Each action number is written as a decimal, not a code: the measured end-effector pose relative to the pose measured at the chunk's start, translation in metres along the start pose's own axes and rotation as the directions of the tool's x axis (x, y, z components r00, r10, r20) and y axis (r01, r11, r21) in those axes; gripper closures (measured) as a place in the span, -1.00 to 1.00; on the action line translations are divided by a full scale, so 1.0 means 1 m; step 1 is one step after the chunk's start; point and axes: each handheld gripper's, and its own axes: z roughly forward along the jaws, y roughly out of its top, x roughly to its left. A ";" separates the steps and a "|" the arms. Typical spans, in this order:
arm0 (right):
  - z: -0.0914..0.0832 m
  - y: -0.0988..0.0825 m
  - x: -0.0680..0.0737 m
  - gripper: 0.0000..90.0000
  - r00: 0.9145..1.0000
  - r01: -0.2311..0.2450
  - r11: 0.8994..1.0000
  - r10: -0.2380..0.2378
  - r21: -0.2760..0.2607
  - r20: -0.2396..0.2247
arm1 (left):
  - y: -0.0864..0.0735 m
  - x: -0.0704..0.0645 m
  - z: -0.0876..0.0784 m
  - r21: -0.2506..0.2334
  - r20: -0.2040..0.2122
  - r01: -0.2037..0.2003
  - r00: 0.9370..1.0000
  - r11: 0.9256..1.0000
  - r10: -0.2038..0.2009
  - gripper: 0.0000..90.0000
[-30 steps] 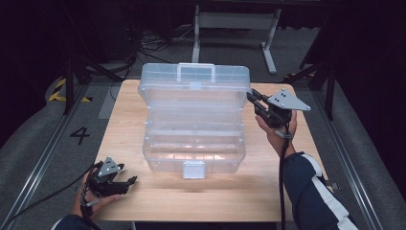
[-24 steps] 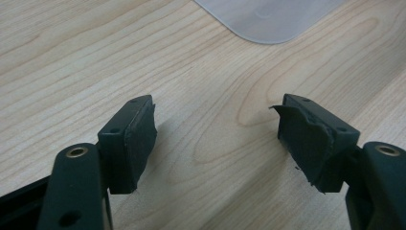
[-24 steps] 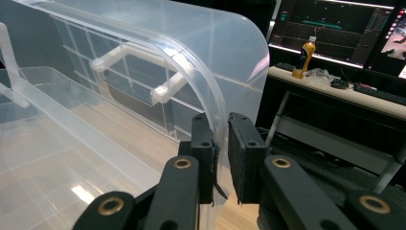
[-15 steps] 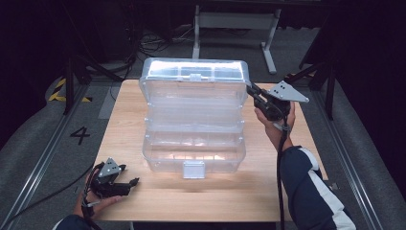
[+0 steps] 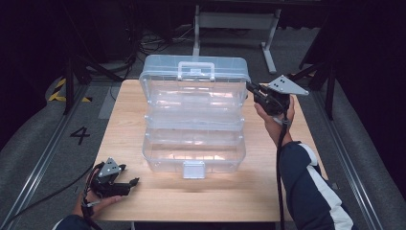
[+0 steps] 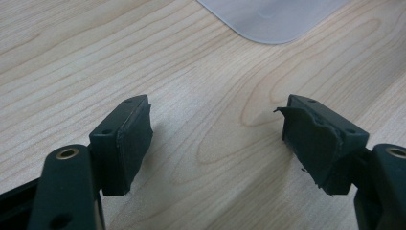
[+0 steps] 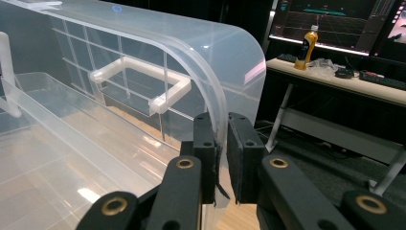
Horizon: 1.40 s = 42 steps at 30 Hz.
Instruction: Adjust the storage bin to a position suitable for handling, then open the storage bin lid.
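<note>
One clear plastic box (image 5: 194, 120) sits on one wooden worktop (image 5: 129, 110). Two claws: one at three o'clock (image 5: 250, 87), one at seven (image 5: 130, 183). Far back, maybe one bottle (image 7: 310, 40).

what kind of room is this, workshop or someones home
Most likely a lab or recording studio, not a home: dark surroundings, a wooden table on a grey floor with rails, and a desk with monitors behind.

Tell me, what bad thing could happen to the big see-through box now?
The right gripper pinches only the thin edge of the clear lid, so the lid might slip out and drop shut. The left gripper rests open on the table, apart from the box, so nothing steadies the box if the lid tugs it.
</note>
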 end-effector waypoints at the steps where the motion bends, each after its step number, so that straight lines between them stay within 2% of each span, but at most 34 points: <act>1: 0.000 0.000 0.000 0.85 1.000 0.000 1.000 0.000 0.000 0.000 | 0.000 0.000 0.000 0.000 0.000 0.000 1.000 1.000 0.000 -0.42; 24: 0.008 0.006 -0.008 0.85 1.000 0.013 0.999 -0.013 0.037 -0.020 | 0.000 0.000 0.000 0.001 -0.001 0.002 1.000 1.000 -0.002 -0.44; 30: 0.011 0.007 -0.011 0.85 1.000 0.005 0.999 -0.004 0.041 -0.025 | 0.001 0.001 0.001 0.002 -0.002 -0.009 1.000 1.000 0.009 -0.45; 42: 0.018 0.011 -0.016 0.85 0.999 -0.003 0.998 0.005 0.066 -0.033 | 0.001 0.001 0.001 0.001 -0.002 -0.006 1.000 1.000 0.006 -0.45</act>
